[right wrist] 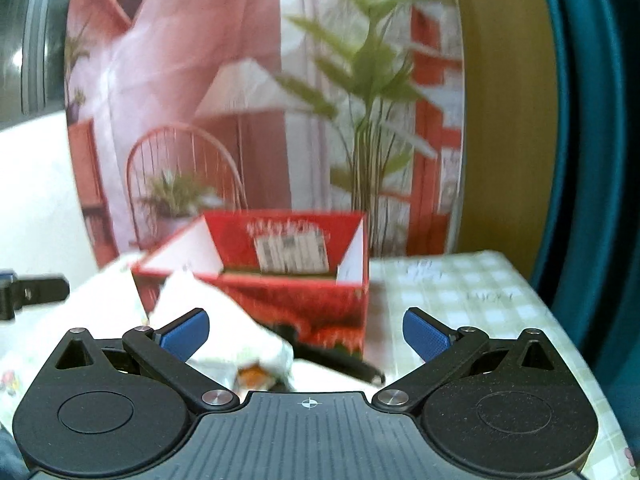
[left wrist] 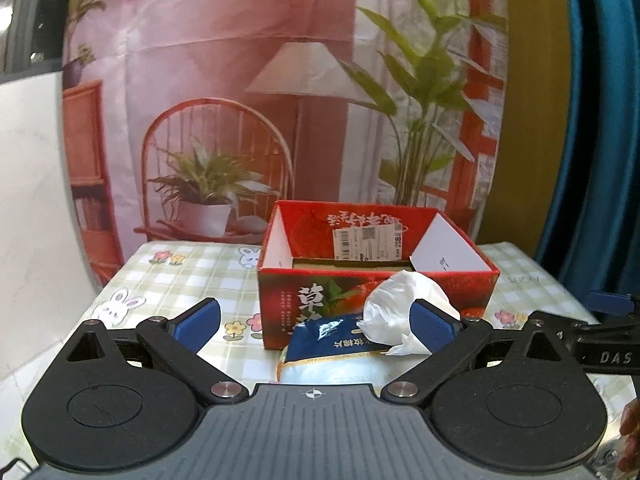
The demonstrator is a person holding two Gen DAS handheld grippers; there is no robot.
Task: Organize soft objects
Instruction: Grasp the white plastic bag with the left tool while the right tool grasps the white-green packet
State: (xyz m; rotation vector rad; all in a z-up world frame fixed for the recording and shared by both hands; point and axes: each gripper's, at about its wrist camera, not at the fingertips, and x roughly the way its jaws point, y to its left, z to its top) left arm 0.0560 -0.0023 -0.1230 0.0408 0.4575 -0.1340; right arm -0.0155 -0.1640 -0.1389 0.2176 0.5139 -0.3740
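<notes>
A red open-topped cardboard box [left wrist: 372, 236] stands on the checked tablecloth; it also shows in the right wrist view [right wrist: 280, 280], blurred. In front of it lies a blue-and-white soft pack [left wrist: 332, 344] with a crumpled white tissue [left wrist: 400, 308] on top. My left gripper [left wrist: 316, 320] is open, its fingers either side of the pack and tissue. My right gripper [right wrist: 306, 332] is open and empty; a white soft packet [right wrist: 216, 320] lies by its left finger, with a black object [right wrist: 340, 360] beside it.
The table [left wrist: 180, 272] has a green-checked cloth with rabbit prints. A printed backdrop hangs behind the table. A blue curtain [right wrist: 592, 160] is at the right. The right gripper's arm shows at the right edge of the left wrist view [left wrist: 600, 344].
</notes>
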